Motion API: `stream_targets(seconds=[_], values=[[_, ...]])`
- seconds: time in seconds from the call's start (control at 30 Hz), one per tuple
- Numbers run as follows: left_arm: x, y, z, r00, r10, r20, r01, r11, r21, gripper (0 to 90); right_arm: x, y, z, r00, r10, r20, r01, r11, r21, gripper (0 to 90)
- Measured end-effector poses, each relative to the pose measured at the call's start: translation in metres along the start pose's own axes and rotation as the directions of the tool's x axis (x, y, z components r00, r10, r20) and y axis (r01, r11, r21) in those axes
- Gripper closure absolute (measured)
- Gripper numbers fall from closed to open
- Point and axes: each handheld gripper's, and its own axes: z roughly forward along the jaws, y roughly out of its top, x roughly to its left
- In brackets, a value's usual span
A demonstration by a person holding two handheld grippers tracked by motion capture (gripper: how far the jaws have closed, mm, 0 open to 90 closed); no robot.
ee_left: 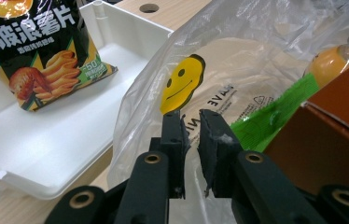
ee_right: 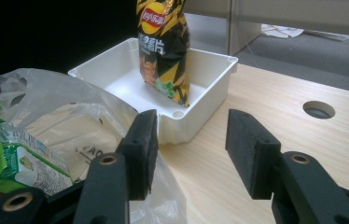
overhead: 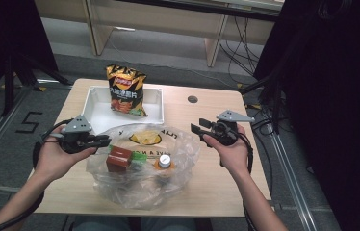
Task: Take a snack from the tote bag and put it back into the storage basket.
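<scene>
Wooden table point(overhead: 216, 183), left hand point(overhead: 55, 156) level, bag point(overhead: 142, 192)

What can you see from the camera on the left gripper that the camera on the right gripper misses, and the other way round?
Left gripper view alone: the yellow smiley printed on the plastic bag, an orange bottle, a brown box, and the left hand-held gripper nearly shut on the bag's film. Right gripper view alone: the right hand-held gripper, open over bare table, and the floor beyond. Both share the bag, the white tray, the chip bag, the green pack and the table's hole.
</scene>
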Motion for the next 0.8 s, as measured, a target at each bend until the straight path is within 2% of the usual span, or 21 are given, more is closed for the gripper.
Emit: stream_targets(seconds=[0.03,0.07,0.1,0.13,0.17,0.2,0.23,0.27,0.3,0.33,0.37,0.43,0.47,0.6,0.63,0.67,0.7,0.73,0.8], values=[[0.0,0.0,0.0,1.0,0.0,0.0,0.0,1.0,0.0,78.6,0.0,0.0,0.0,1.0,0.0,0.0,0.0,1.0,0.0,54.4],[0.0,-0.001,0.0,0.9998,-0.022,0.0,0.022,0.9997,-0.011,78.6,0.0,0.0,0.0,1.0,-0.001,-0.001,0.001,1.0,0.002,54.4],[0.0,-0.001,-0.001,0.9998,-0.017,0.005,0.017,0.9998,-0.01,78.2,0.001,0.0,0.0,0.9999,0.015,-0.006,-0.015,1.0,0.01,54.2],[0.001,-0.002,0.0,0.9997,-0.01,0.022,0.01,0.9999,-0.012,77.1,0.0,0.0,0.001,0.9998,-0.009,-0.015,0.009,1.0,0.003,54.1],[0.0,-0.002,0.0,0.9996,-0.007,0.028,0.008,0.9999,-0.009,76.3,-0.001,0.0,0.002,0.9998,-0.021,0.006,0.021,1.0,-0.006,54.0],[0.0,-0.003,0.001,0.9992,0.0,0.04,0.0,1.0,-0.005,75.1,0.001,-0.001,0.003,1.0,-0.001,-0.002,0.001,1.0,-0.012,53.9],[0.0,-0.003,0.001,0.9992,0.0,0.04,0.0,1.0,-0.005,74.4,0.001,-0.001,0.003,1.0,-0.001,-0.002,0.001,1.0,-0.012,53.9],[0.0,-0.003,0.001,0.999,0.016,0.043,-0.017,0.9997,0.016,74.4,0.001,-0.001,0.002,0.9999,0.01,-0.007,-0.01,1.0,0.005,53.9],[0.0,-0.004,0.003,0.9983,0.028,0.051,-0.029,0.9992,0.027,72.3,0.0,-0.001,0.003,1.0,-0.008,-0.002,0.008,1.0,-0.007,53.6],[0.0,-0.004,0.003,0.9983,0.028,0.051,-0.029,0.9992,0.027,71.4,0.0,-0.001,0.003,1.0,-0.008,-0.002,0.008,1.0,-0.007,53.6],[0.001,-0.004,0.005,0.9969,0.04,0.068,-0.043,0.9979,0.048,69.6,0.0,-0.001,0.003,1.0,-0.008,-0.003,0.008,1.0,-0.006,53.4],[0.0,-0.005,0.007,0.997,0.029,0.072,-0.033,0.9979,0.055,65.5,0.001,-0.001,0.003,1.0,0.006,0.002,-0.006,1.0,-0.006,53.2],[0.0,-0.005,0.008,0.9961,0.046,0.076,-0.05,0.9972,0.056,63.9,0.001,-0.002,0.002,1.0,0.005,0.002,-0.005,1.0,-0.001,53.1],[0.002,-0.004,0.009,0.9952,0.062,0.076,-0.067,0.9957,0.064,59.1,0.0,-0.002,0.002,0.9999,0.01,-0.012,-0.01,1.0,0.013,52.8],[0.003,-0.004,0.011,0.9938,0.07,0.086,-0.076,0.9951,0.063,58.1,0.001,-0.001,0.002,0.9993,0.028,-0.023,-0.028,0.999,0.031,52.7],[0.003,-0.004,0.011,0.9938,0.07,0.086,-0.076,0.9951,0.063,58.1,0.001,-0.002,0.002,0.9997,0.018,-0.013,-0.018,1.0,0.021,52.6],[0.004,-0.004,0.012,0.9916,0.085,0.098,-0.091,0.9937,0.065,58.1,0.001,-0.002,0.001,0.9996,0.026,-0.014,-0.025,0.999,0.044,52.6],[0.005,-0.004,0.013,0.9901,0.094,0.104,-0.101,0.9927,0.065,58.1,0.001,-0.002,0.002,0.9995,0.026,-0.015,-0.026,0.999,0.045,52.6],[0.005,-0.004,0.014,0.9891,0.09,0.117,-0.098,0.9932,0.064,58.1,0.0,-0.002,0.002,0.9999,0.01,-0.006,-0.01,0.999,0.037,52.5]])
